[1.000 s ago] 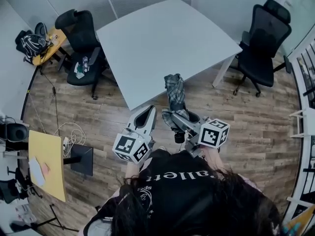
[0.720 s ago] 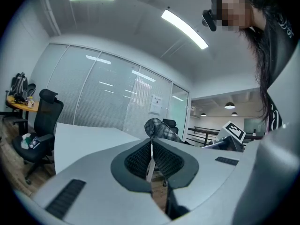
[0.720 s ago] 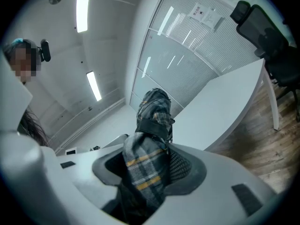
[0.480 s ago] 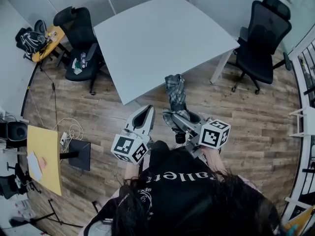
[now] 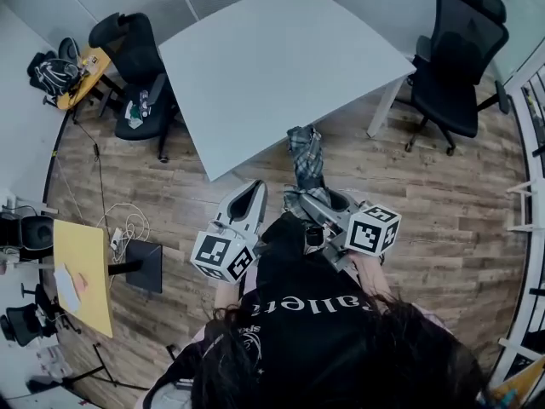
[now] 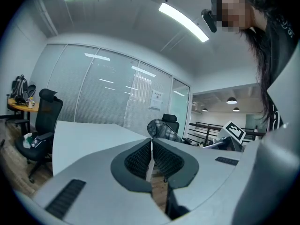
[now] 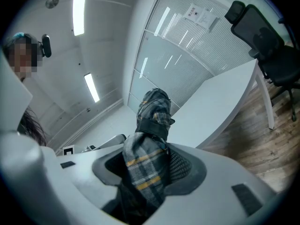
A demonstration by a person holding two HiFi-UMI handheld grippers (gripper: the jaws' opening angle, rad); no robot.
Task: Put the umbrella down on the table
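Note:
The folded plaid umbrella [image 5: 304, 153] sticks out forward from my right gripper [image 5: 317, 201], which is shut on its lower part. Its far end reaches about the near edge of the white table [image 5: 281, 54]. In the right gripper view the umbrella [image 7: 151, 139] fills the gap between the jaws, with a dark strap round it and the table [image 7: 220, 102] beyond. My left gripper [image 5: 254, 189] is alongside to the left, shut and empty. In the left gripper view its pads [image 6: 140, 157] meet, and the umbrella [image 6: 161, 129] shows over the table [image 6: 89, 132].
A black office chair [image 5: 136, 66] stands at the table's left and another [image 5: 460, 54] at its right. A yellow table [image 5: 81, 271] and cables lie on the wood floor at the lower left. A railing [image 5: 532, 194] runs along the right edge.
Both grippers have moved a little forward toward the table together, the umbrella still held in the right one. Neither gripper's jaws have changed.

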